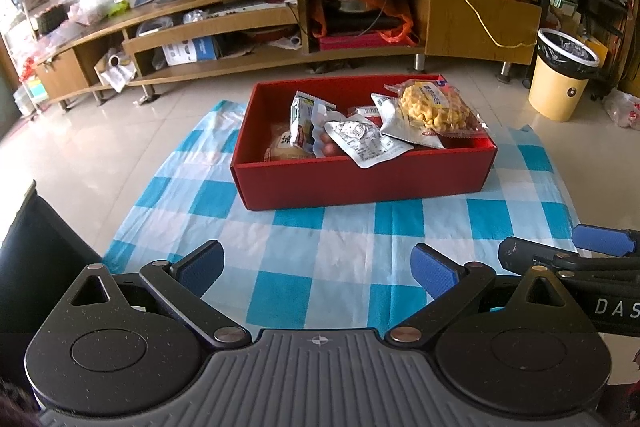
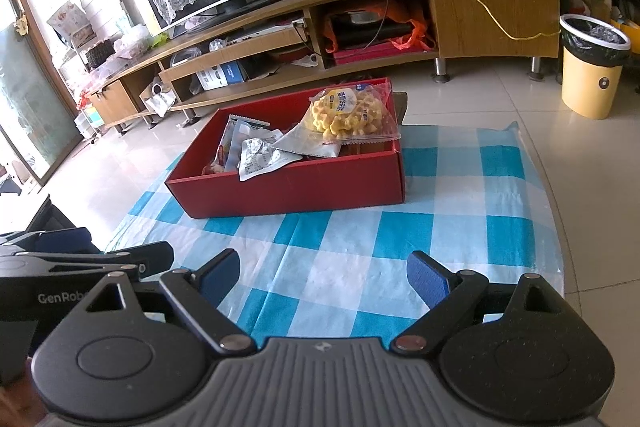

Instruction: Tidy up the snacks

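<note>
A red cardboard box (image 1: 360,183) (image 2: 304,187) sits on a blue-and-white checked cloth (image 1: 320,243) (image 2: 360,247) on the floor. Several snack packets lie in it: a clear bag of yellow puffed snacks (image 1: 434,109) (image 2: 346,111) on top at the right, a silver foil pouch (image 1: 360,139) (image 2: 260,155) in the middle, others beneath. My left gripper (image 1: 318,269) is open and empty, low over the cloth in front of the box. My right gripper (image 2: 324,277) is open and empty beside it, also short of the box. Each gripper shows at the edge of the other's view.
A long wooden TV stand (image 1: 280,23) (image 2: 304,27) with a television and cables runs behind the box. A yellow waste bin (image 1: 560,75) (image 2: 590,67) stands at the right. Tiled floor surrounds the cloth.
</note>
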A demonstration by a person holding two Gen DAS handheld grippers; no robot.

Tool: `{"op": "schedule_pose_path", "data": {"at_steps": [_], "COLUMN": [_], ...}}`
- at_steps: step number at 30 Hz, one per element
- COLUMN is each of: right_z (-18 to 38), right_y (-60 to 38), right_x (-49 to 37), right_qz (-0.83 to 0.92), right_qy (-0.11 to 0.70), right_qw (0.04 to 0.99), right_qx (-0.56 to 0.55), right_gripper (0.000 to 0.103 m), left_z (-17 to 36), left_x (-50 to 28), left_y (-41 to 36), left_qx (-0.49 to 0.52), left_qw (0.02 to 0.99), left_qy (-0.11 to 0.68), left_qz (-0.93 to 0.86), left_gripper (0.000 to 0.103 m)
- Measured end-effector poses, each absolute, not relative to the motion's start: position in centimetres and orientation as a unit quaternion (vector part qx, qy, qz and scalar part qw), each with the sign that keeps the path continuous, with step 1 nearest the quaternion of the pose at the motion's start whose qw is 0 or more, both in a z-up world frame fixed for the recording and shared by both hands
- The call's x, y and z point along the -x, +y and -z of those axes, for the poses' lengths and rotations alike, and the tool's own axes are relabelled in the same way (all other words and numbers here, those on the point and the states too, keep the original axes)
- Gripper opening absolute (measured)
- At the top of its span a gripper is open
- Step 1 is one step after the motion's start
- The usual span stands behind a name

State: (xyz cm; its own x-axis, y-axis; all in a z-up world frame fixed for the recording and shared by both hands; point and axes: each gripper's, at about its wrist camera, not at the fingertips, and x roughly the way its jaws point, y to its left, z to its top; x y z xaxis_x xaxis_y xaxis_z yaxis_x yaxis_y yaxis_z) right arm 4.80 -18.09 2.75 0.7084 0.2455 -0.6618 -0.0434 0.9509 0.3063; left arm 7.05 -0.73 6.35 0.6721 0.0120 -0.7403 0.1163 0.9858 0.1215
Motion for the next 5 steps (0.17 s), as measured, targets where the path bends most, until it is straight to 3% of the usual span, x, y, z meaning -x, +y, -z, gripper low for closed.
{"op": "schedule_pose_path", "data": {"at_steps": [5], "right_z": [-2.68], "right_y": [-18.12], "right_x": [-4.80], "right_qz": [-0.080], "right_qy": [0.375], "right_qw": [0.914], "right_qx": [-0.136], "right_gripper": [0.090], "left_z": [-6.35], "left_x": [-7.13], "left_y": [-0.65], "left_qx": [-0.078], "left_qw": [0.910], "left_qy": [0.406], "left_qz": [0.029], "left_gripper": [0.102]}}
